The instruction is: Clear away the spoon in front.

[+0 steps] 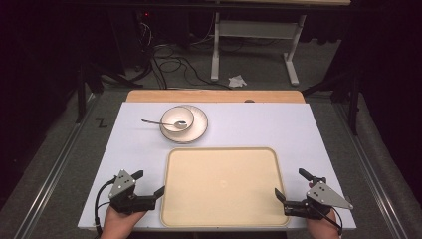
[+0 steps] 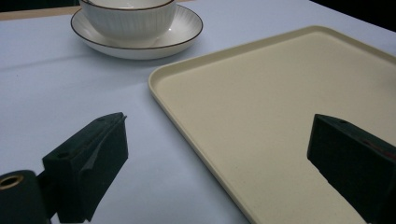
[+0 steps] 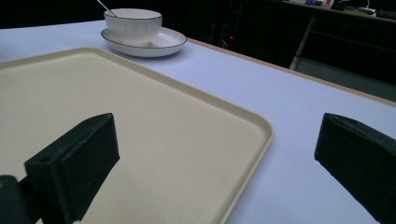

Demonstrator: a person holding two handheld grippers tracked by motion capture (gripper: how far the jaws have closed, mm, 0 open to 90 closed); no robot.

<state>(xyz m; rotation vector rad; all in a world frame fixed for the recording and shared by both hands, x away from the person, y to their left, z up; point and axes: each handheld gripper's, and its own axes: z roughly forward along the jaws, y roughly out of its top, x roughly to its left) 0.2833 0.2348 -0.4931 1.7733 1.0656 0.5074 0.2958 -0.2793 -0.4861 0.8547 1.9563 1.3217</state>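
The desk (image 1: 298, 124) has a pale lavender-white top, with a strip of bare wood edge (image 1: 214, 96) along its far side at twelve o'clock. Around it lies grey carpet floor (image 1: 318, 74). Beyond, toward twelve o'clock, stands a white metal table frame (image 1: 215, 50) on two feet, with black cables (image 1: 174, 64) looped on the floor at eleven o'clock and a crumpled white scrap (image 1: 237, 80) near the frame. Metal rails (image 1: 54, 164) run along the floor at nine o'clock. The room's edges fall into darkness.
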